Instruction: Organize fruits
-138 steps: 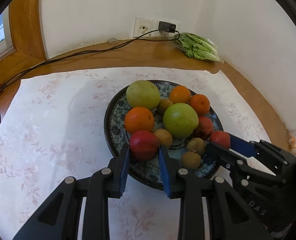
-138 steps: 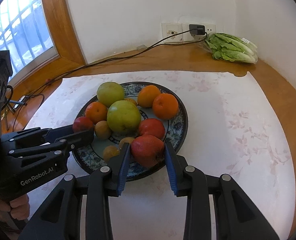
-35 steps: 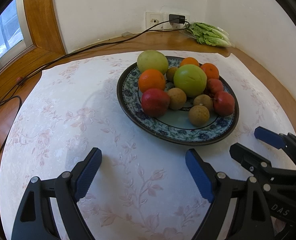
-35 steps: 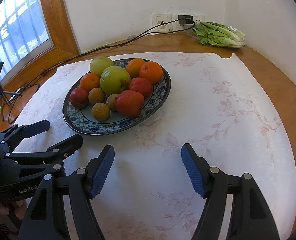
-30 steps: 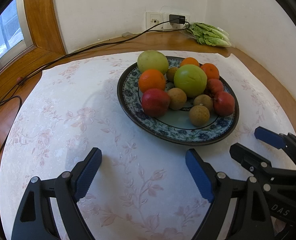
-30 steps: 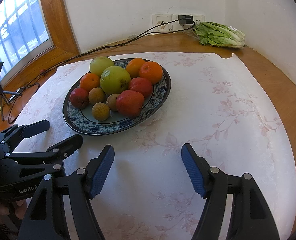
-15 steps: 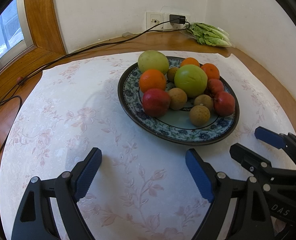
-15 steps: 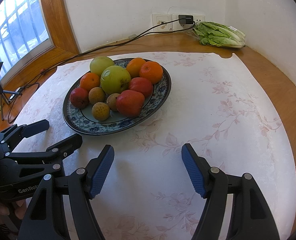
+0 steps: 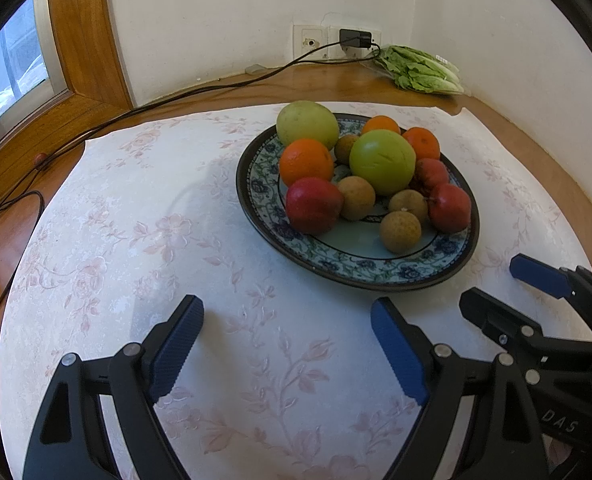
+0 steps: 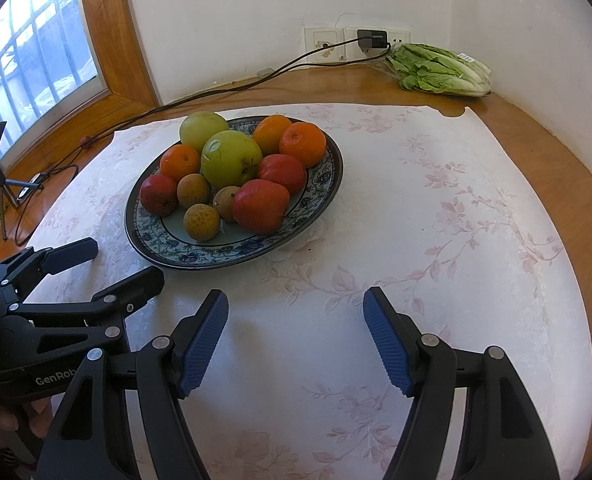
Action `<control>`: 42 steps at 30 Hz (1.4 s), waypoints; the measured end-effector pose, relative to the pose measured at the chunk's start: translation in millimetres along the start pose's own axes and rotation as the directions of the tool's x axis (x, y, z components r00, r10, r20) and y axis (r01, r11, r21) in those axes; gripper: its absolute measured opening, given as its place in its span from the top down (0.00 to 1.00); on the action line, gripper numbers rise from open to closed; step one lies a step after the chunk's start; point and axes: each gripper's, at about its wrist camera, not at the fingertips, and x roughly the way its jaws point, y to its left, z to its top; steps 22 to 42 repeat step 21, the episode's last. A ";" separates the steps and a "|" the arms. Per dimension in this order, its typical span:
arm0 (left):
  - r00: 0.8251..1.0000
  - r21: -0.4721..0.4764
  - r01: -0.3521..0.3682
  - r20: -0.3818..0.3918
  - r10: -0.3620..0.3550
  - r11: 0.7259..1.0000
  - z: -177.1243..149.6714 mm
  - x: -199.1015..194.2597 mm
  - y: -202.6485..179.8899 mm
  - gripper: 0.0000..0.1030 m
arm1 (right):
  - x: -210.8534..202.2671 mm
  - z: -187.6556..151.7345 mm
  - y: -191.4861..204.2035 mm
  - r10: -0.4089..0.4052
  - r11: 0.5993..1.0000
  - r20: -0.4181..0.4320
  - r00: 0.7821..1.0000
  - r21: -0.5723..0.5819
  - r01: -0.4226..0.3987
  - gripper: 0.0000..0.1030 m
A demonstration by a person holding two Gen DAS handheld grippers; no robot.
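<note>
A blue-patterned plate [image 9: 336, 258] holds green apples [image 9: 382, 161], oranges [image 9: 306, 161], red fruits [image 9: 313, 205] and small brown fruits [image 9: 400, 231]. It also shows in the right wrist view [image 10: 164, 246], with a red fruit [image 10: 261, 205] at its near right. My left gripper [image 9: 286, 322] is open and empty above the cloth, in front of the plate. My right gripper [image 10: 296, 312] is open and empty, in front and right of the plate. Each gripper shows in the other's view: the right gripper [image 9: 504, 284] and the left gripper [image 10: 112, 264].
A floral white cloth [image 10: 436, 208] covers the round wooden table [image 10: 568, 168]. Bagged lettuce [image 10: 440, 68] lies at the back right by the wall sockets [image 10: 360, 42]. A black cable [image 9: 144, 108] runs along the back left edge. A window [image 10: 28, 60] is on the left.
4.6 s ago each gripper was shut on a red fruit at the plate. Both have let go, opened wide and drawn back. Over the last second nothing moved.
</note>
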 end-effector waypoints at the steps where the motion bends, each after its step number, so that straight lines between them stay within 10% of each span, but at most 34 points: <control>1: 1.000 0.000 0.000 0.000 0.000 1.000 0.0 0.1 0.0 0.14 | 0.0 -0.2 0.5 -0.001 1.000 0.001 1.000 0.000 0.001 0.30; 42: 1.000 -0.015 -0.010 -0.003 0.010 1.000 0.9 1.6 0.2 0.13 | 1.0 0.7 0.5 -0.001 1.000 -0.004 1.000 -0.001 0.001 0.29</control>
